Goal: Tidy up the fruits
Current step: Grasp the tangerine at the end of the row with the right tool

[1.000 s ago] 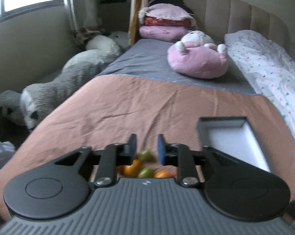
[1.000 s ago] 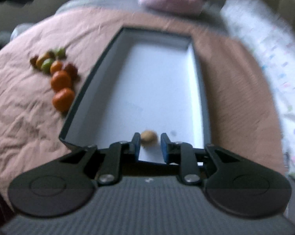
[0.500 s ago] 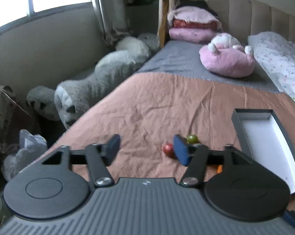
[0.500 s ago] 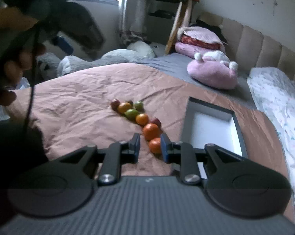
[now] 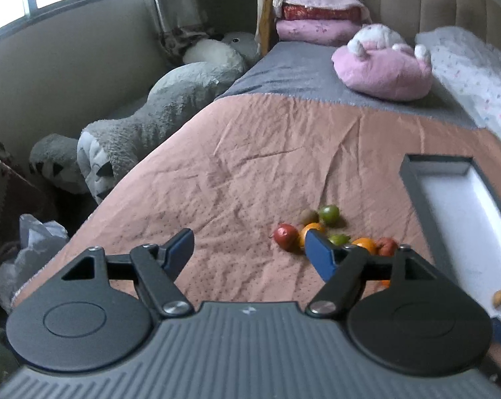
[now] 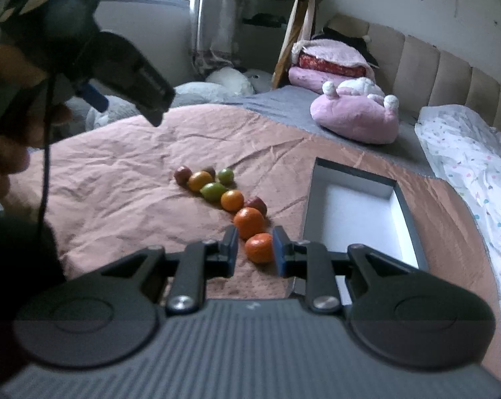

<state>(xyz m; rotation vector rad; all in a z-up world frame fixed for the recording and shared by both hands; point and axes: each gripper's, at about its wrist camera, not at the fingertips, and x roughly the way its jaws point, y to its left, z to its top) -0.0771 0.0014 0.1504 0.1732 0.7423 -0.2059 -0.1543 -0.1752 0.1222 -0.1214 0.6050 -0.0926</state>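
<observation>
Left gripper (image 5: 249,249), jaws opening and empty, nears the fruits (image 6: 230,199) strung across the pink bedspread (image 5: 250,173); right gripper (image 6: 254,249), jaws together, hangs empty beside the box (image 6: 413,219) awaiting them.

The left wrist camera sits low over the near left part of the bed (image 5: 250,153), facing along it toward the headboard (image 5: 450,6), angled down. The right wrist camera looks the same way from further right, close above the bed. Both views share the row of fruits (image 5: 330,232) (image 6: 227,196), the open box (image 5: 463,206) (image 6: 356,206) and the pink plush cushion (image 5: 383,69) (image 6: 356,119).
</observation>
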